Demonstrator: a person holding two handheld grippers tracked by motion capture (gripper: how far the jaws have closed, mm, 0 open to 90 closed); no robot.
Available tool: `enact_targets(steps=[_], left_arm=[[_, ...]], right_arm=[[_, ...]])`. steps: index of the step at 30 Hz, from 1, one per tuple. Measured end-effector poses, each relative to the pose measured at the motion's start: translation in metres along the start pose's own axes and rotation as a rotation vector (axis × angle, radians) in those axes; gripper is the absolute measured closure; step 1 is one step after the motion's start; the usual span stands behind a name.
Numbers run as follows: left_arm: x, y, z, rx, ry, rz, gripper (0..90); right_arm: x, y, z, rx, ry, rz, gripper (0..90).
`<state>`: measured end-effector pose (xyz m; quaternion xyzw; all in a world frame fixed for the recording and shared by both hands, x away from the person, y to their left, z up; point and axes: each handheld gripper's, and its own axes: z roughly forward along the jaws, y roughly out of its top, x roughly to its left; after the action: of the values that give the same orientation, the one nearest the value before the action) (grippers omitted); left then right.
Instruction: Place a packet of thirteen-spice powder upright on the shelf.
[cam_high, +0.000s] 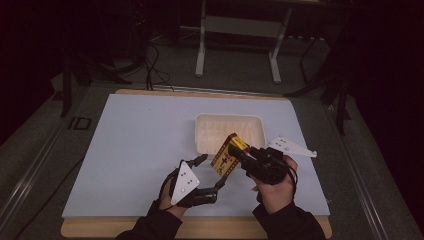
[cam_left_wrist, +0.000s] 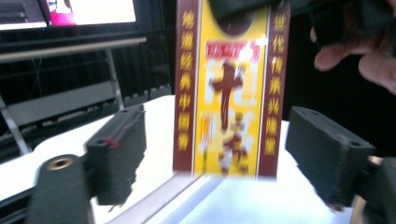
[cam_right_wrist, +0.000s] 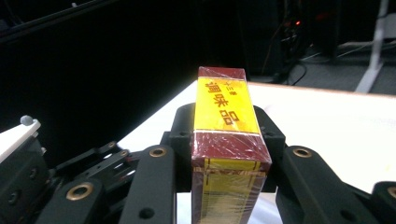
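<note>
So your yellow-and-maroon box (cam_high: 227, 156) is up off the desk (cam_high: 130, 150), just in front of the white tray (cam_high: 201, 131), tilted with its long axis running from your right hand down toward your left. The right gripper (cam_high: 245, 152) has it pinched by one end, fingers (cam_right_wrist: 154, 186) closed tight on both narrow sides. The free end hangs right in the gap of your left gripper (cam_high: 212, 172), whose fingers (cam_left_wrist: 116, 154) are spread wide, one on each side of the box and touching nothing. Looks like a handover to me: the left is clearly nearer the loose end, so that's the one to close.
</note>
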<state>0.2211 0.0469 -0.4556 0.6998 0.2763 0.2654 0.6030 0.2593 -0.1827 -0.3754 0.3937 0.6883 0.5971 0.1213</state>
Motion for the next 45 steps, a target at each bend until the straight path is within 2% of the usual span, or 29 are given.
enact_targets(steps=[4,5,7,10,11,12,14,16,17,18,21,22,23,24,27,28,33,38,45], left_arm=[[0.005,-0.003,-0.003,0.015,0.018,-0.025,16.8],[0.007,-0.006,-0.006,0.023,0.014,-0.044,16.8],[0.008,-0.008,-0.008,0.038,0.02,-0.05,15.3],[0.009,-0.012,-0.01,0.053,0.029,-0.054,14.7],[0.01,-0.015,-0.011,0.069,0.031,-0.082,14.7],[0.011,-0.016,-0.012,0.079,0.033,-0.1,8.9],[0.014,-0.02,-0.014,0.117,0.039,-0.145,2.6],[0.015,-0.021,-0.015,0.123,0.044,-0.158,2.0],[0.017,-0.025,-0.017,0.132,0.062,-0.174,2.0],[0.018,-0.026,-0.018,0.127,0.074,-0.177,0.7],[0.018,-0.028,-0.019,0.129,0.087,-0.162,0.6],[0.018,-0.028,-0.019,0.129,0.087,-0.162,0.7],[0.017,-0.029,-0.019,0.133,0.084,-0.157,0.7],[0.017,-0.03,-0.018,0.133,0.085,-0.162,0.7],[0.018,-0.032,-0.018,0.134,0.089,-0.169,0.7],[0.018,-0.032,-0.018,0.134,0.089,-0.169,0.7],[0.018,-0.032,-0.017,0.13,0.098,-0.172,0.7],[0.018,-0.033,-0.017,0.124,0.106,-0.166,0.7],[0.017,-0.033,-0.017,0.125,0.104,-0.169,0.8]], right_arm=[[-0.004,0.005,0.0,-0.016,-0.026,-0.015,67.8],[-0.005,0.007,0.0,-0.02,-0.038,-0.027,67.8],[-0.01,0.013,0.001,-0.042,-0.086,-0.058,67.8],[-0.015,0.017,0.002,-0.058,-0.114,-0.07,67.8],[-0.017,0.019,0.003,-0.067,-0.129,-0.075,67.8],[-0.021,0.022,0.005,-0.082,-0.163,-0.094,67.8],[-0.025,0.024,0.006,-0.092,-0.182,-0.099,67.7],[-0.027,0.025,0.008,-0.097,-0.199,-0.11,67.8],[-0.028,0.026,0.009,-0.103,-0.214,-0.118,67.8],[-0.035,0.027,0.014,-0.115,-0.267,-0.149,67.8],[-0.045,0.028,0.021,-0.124,-0.324,-0.164,67.7],[-0.045,0.028,0.021,-0.124,-0.324,-0.164,67.7],[-0.048,0.028,0.024,-0.125,-0.343,-0.167,67.8],[-0.057,0.027,0.029,-0.13,-0.387,-0.184,67.7],[-0.068,0.025,0.036,-0.126,-0.437,-0.187,67.8],[-0.068,0.025,0.036,-0.126,-0.437,-0.187,67.8],[-0.087,0.018,0.046,-0.122,-0.51,-0.165,67.8],[-0.098,0.012,0.053,-0.129,-0.583,-0.193,67.8],[-0.113,-0.002,0.067,-0.102,-0.636,-0.179,67.7]])
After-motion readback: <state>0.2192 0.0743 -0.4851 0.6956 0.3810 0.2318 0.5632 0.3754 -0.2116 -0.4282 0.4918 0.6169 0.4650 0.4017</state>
